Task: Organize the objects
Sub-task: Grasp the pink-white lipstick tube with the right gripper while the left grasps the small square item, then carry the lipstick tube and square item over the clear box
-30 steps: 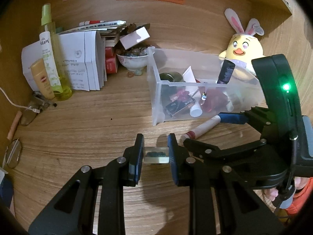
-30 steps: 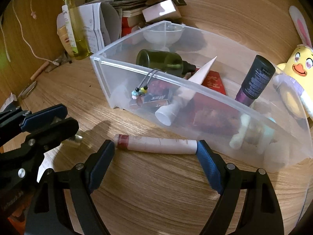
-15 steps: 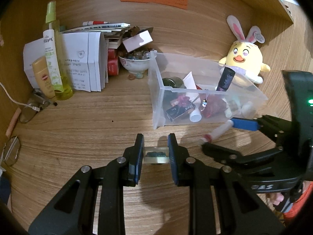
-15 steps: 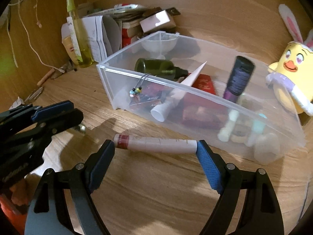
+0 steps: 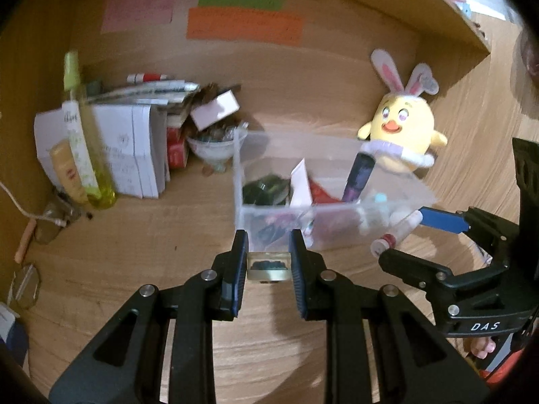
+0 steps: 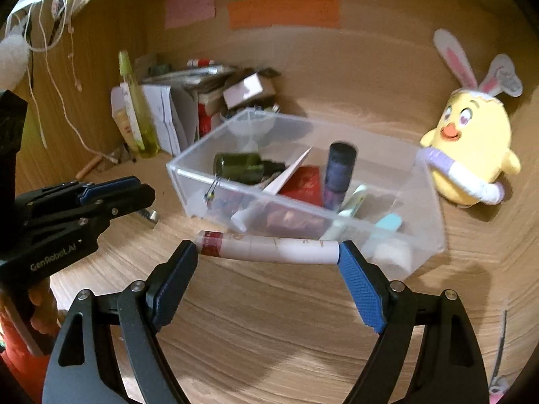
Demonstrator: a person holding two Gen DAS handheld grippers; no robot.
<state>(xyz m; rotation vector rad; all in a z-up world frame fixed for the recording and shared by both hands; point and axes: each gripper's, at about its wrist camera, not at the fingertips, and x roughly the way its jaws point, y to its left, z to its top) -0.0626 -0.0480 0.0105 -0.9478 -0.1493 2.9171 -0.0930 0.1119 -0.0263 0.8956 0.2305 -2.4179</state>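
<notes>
1. Left hand-held gripper (image 5: 267, 262): jaws drawn close, pinching a small clear block with a dark inset (image 5: 268, 265); held off the tabletop (image 5: 134, 262), just short of the bin's near wall.

2. Right hand-held gripper (image 6: 267, 254): jaws spread wide, clamped end to end on a white tube with a red cap (image 6: 269, 250); tube lies crosswise between the pads, clear of the tabletop, in front of the bin.

3. Clear plastic bin (image 6: 434, 232): open-topped, already holding a dark green bottle (image 6: 241, 166), a dark purple tube (image 6: 338, 175) leaning upright, a red packet, a white card and several small pale items. Judged: partly filled, room remaining.

4. Beyond the bin, on the tabletop: a yellow chick plush with rabbit ears (image 6: 471, 158) to the right; to the left, a small bowl, a stack of papers and boxes (image 5: 134, 148), a tall yellow-green spray bottle (image 5: 84, 134).

5. Progress, judged: 2 items in hand, neither yet in the bin; both drops remain, then the clutter at the back left.
</notes>
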